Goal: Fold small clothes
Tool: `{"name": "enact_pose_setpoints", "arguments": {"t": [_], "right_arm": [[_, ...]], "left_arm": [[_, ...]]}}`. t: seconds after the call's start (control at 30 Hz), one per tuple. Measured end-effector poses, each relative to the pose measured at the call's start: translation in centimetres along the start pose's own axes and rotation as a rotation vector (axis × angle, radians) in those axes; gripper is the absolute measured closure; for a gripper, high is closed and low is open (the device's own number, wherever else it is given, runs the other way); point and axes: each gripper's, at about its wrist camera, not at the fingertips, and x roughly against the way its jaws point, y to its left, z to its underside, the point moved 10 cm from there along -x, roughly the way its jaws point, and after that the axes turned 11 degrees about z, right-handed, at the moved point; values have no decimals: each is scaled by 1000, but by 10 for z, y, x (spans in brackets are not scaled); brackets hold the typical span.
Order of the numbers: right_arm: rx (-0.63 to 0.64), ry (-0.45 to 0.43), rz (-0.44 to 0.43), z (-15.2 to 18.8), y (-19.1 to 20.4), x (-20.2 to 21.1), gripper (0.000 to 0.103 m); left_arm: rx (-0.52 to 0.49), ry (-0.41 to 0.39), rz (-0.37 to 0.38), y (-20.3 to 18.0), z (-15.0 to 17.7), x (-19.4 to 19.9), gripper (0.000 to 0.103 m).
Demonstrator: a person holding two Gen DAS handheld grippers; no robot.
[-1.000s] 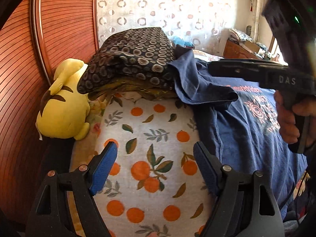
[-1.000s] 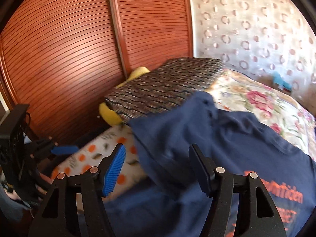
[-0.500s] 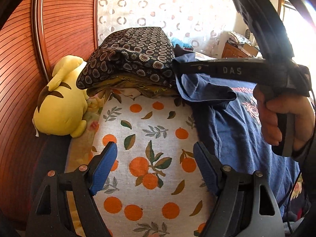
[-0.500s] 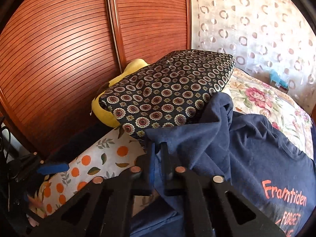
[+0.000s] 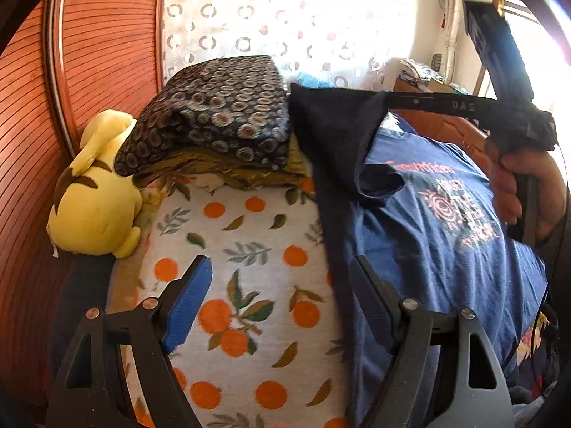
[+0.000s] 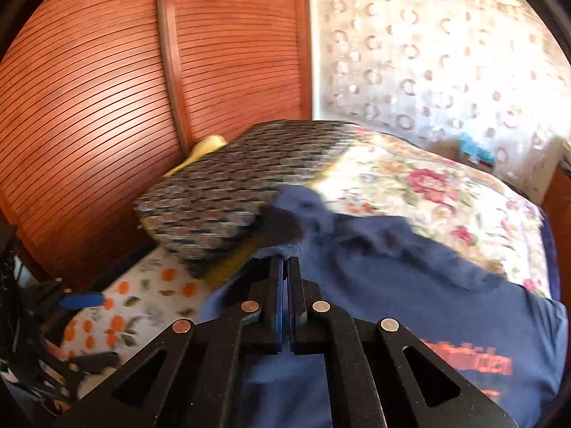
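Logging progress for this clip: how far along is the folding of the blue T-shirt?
Done: nothing folded yet; the blue T-shirt lies mostly spread on the bed. In hand: the right gripper, jaws just closed, pinches the shirt's sleeve edge and lifts it. The left gripper hangs open over the orange-print sheet, holding nothing. Left: every fold.

So the navy t-shirt (image 5: 439, 249) with the orange-red print on the chest is spread flat on the right side of the bed, over the orange-patterned sheet. Its far-left sleeve (image 5: 335, 132) is lifted and pulled up off the bed, hanging in a dark fold over the shirt's body, just right of the stacked folded clothes.
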Motion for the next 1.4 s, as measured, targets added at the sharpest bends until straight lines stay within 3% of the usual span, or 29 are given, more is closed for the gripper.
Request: {"name": "enact_pose_setpoints", "arguments": {"t": [0.23,0.4,0.5,0.57,0.63,0.9,1.07,1.17,1.3,1.4], "right_arm": [[-67,35,155,10,-76,-12,101],[-37,81,245,21,-83,-24,98],[-36,91,251,22,-76,-32,82],[-25,89,260,27,-72,-35,54],[-14,91,262,33,-72,-33,43],[7,169,180,93,-82,-11,43],[14,237,166,129,-93,0,42],[-13,250,151,133,-101,0,34],[-45,245,150,131,-107,1,27],[-62,215,157,135,-112,1,20]], "left_arm": [[-32,22,27,-23,-3,-18,23],[-49,52,29,-31,-1,-32,23],[-52,67,26,-33,2,-38,23],[-57,76,29,-35,4,-40,23],[-67,87,19,-36,7,-43,23],[-91,104,-34,-33,10,-49,50],[-77,108,-68,-20,10,-50,60],[-43,107,-84,-10,10,-48,64],[-29,100,-78,-4,10,-44,82],[-9,100,-66,1,13,-42,82]]}}
